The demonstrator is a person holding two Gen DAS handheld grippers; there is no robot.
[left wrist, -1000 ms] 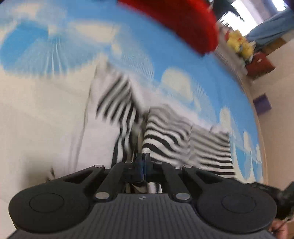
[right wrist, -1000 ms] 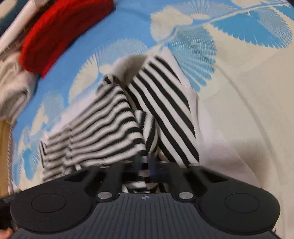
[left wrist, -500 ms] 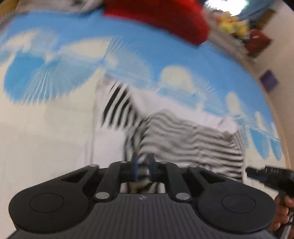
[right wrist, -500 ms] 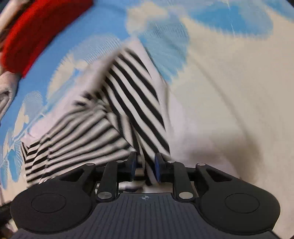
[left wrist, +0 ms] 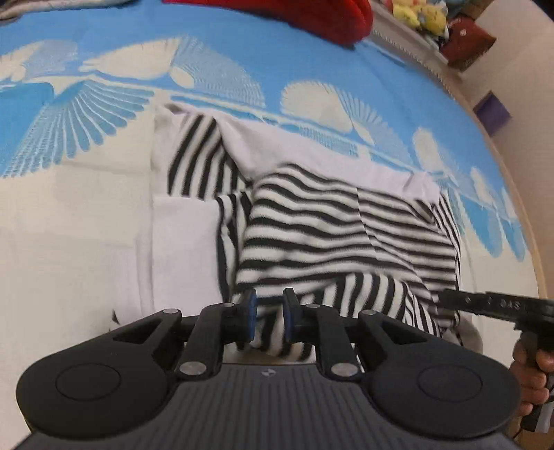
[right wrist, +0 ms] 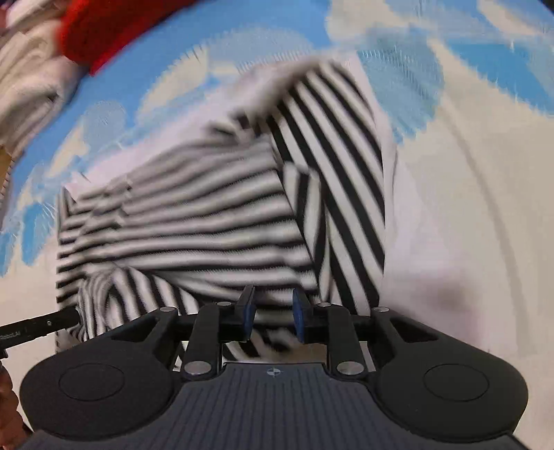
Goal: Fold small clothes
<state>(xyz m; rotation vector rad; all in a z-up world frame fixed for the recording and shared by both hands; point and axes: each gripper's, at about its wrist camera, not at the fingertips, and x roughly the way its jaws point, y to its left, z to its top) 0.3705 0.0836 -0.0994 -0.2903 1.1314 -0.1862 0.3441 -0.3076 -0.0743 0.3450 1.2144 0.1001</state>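
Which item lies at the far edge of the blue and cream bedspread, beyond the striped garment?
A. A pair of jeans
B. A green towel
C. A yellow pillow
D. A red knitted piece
D: the left wrist view shows a red knitted piece lying beyond the striped garment on the bedspread.

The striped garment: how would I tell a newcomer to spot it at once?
Start from the blue and cream patterned bedspread that fills both views. Lying near its middle, just ahead of both tongs, is the striped garment, partly folded over itself. It is the only black-and-white striped thing there; the red garment at the far edge is plain.
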